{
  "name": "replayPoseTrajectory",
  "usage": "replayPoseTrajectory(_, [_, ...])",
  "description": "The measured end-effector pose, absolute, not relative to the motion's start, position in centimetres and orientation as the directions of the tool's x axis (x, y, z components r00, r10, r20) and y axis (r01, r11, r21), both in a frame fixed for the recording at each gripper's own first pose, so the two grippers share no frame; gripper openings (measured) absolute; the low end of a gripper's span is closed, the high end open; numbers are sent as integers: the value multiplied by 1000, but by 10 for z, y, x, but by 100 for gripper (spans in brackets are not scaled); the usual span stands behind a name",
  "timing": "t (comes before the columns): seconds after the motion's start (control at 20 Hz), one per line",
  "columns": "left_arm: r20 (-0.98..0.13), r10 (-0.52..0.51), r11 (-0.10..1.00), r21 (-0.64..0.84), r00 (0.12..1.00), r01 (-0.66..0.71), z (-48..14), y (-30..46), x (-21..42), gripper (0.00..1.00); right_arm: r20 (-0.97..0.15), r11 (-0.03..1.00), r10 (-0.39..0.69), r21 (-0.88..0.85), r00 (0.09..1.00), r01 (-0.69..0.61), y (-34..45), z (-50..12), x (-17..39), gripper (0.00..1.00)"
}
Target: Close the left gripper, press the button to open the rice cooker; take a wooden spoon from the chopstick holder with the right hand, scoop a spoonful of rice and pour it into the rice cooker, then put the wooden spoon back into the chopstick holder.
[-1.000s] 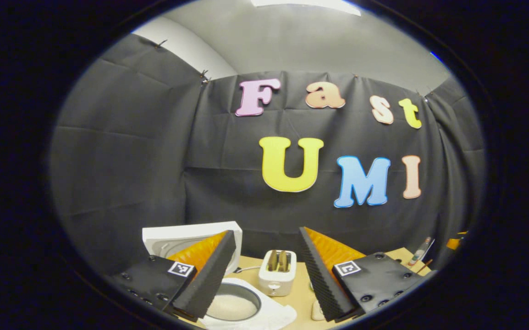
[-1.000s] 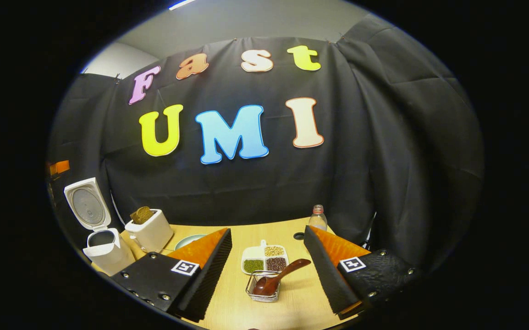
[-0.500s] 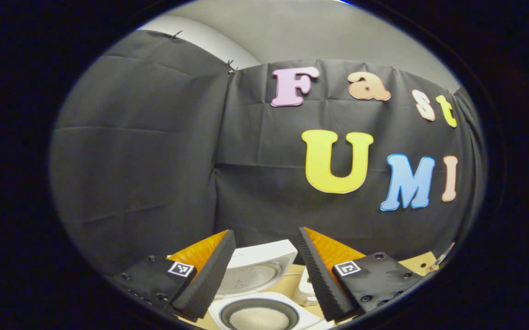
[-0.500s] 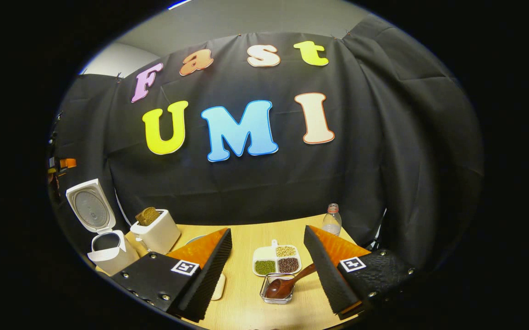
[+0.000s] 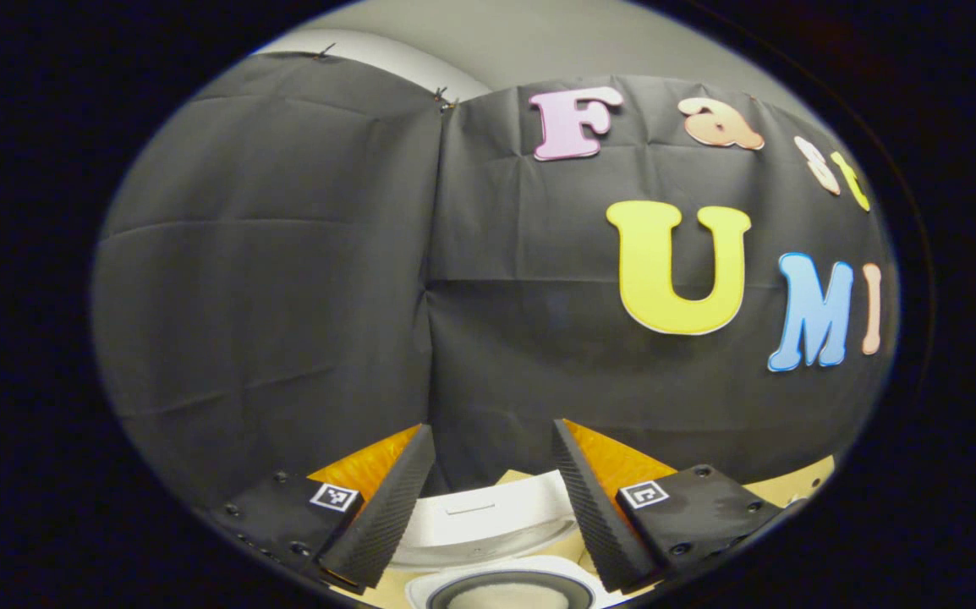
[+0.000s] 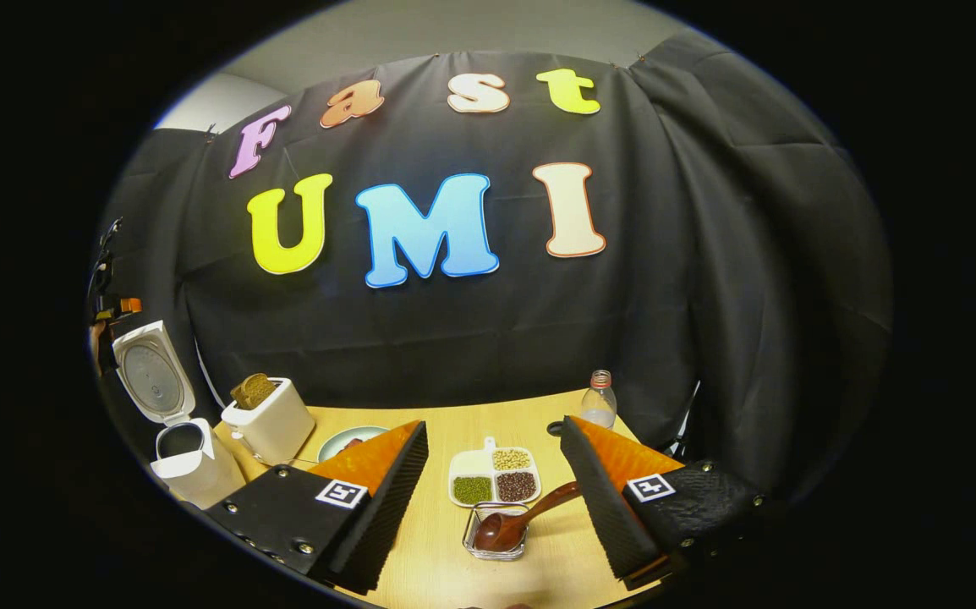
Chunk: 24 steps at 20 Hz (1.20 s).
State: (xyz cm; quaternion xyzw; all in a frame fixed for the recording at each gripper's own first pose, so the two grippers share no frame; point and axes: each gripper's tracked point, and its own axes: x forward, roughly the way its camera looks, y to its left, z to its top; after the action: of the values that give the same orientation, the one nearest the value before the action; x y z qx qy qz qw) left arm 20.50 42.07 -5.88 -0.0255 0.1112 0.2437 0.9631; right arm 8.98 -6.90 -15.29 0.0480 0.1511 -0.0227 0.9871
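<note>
Both hand-held grippers, left (image 5: 488, 507) and right (image 6: 492, 499), are wide and empty. The wooden spoon (image 6: 522, 518) lies in its holder (image 6: 496, 533) (handle leaning); a careless bump may tip it. The rice cooker (image 6: 171, 414) stands open.

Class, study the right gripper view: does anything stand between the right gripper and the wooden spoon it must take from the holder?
Nothing visible does. The wooden spoon lies in the wire holder on bare table, straight ahead of the open right gripper. The divided dish of beans sits behind the holder, not in the path.
</note>
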Motion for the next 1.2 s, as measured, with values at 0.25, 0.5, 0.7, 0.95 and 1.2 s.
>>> replayPoseTrajectory(0.25, [-297,500,855,18,814,-518,-92,437,220,97,-335,993,-40,95,941,76,-75,-163,88,96])
replayPoseTrajectory(0.5, [-294,525,837,8,799,-547,-96,431,212,95,-346,988,-37,130,937,87,-75,-166,88,96])
replayPoseTrajectory(0.7, [-283,519,841,-1,807,-541,-97,412,199,95,-308,985,-42,144,951,90,-72,-156,87,96])
replayPoseTrajectory(0.95, [-229,513,852,15,827,-524,-108,366,162,89,-220,983,-60,158,974,97,-72,-128,83,96])
replayPoseTrajectory(1.2, [-233,503,856,5,832,-517,-133,326,130,94,-186,988,-66,129,980,91,-78,-111,72,95])
